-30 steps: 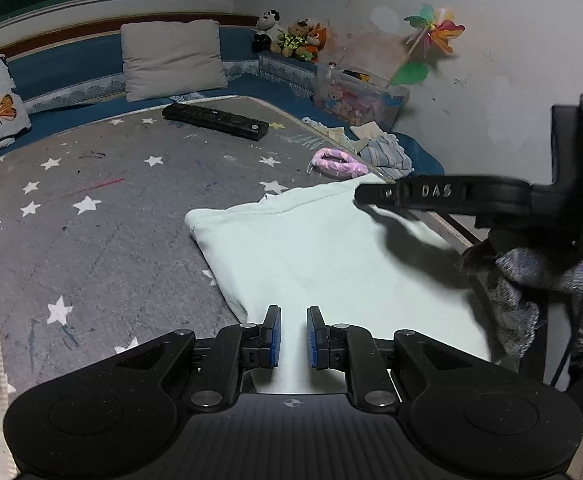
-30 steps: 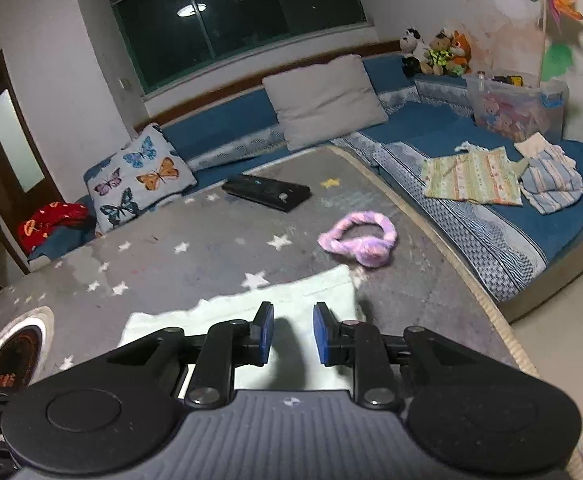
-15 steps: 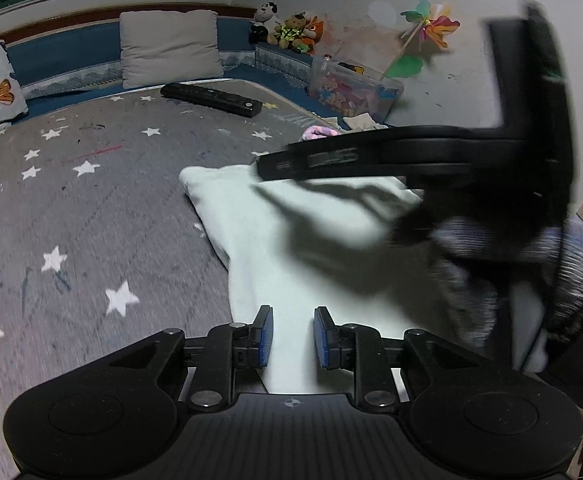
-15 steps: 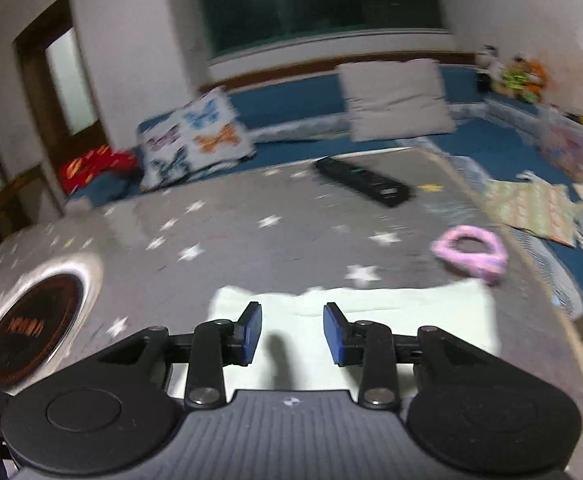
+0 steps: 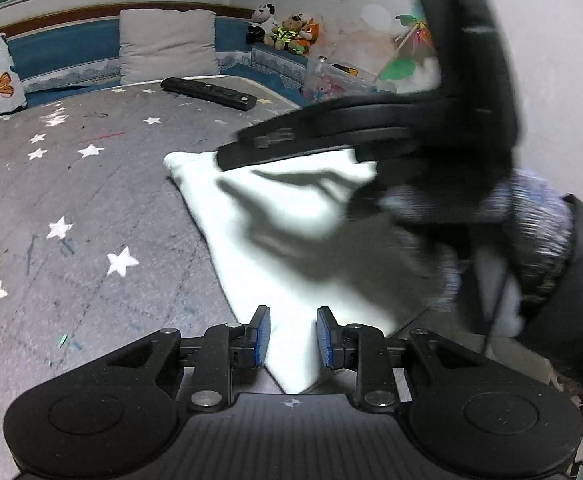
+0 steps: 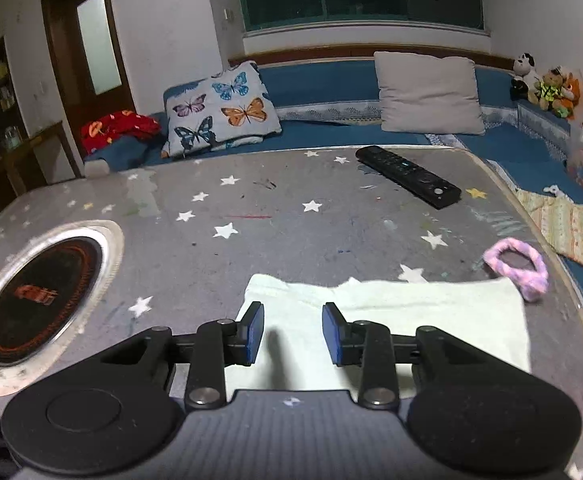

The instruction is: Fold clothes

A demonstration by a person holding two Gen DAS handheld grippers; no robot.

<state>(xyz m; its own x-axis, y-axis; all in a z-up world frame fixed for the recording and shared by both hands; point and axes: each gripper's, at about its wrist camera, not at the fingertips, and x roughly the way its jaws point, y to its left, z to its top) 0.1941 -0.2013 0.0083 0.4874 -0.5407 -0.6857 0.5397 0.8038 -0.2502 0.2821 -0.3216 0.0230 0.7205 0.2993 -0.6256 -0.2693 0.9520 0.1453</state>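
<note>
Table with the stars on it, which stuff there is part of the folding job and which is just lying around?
Part of the job:
pale green garment, spread flat
left gripper, jaws open
right gripper, jaws open

Just lying about:
black remote
pink scrunchie, beside the garment's corner
round burner set into the table

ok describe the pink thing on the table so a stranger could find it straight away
Start at the grey star-printed table and go to its right edge. Just past the far right corner of the pale folded cloth lies a fuzzy pink headband, the only pink, ring-shaped item there.
</note>
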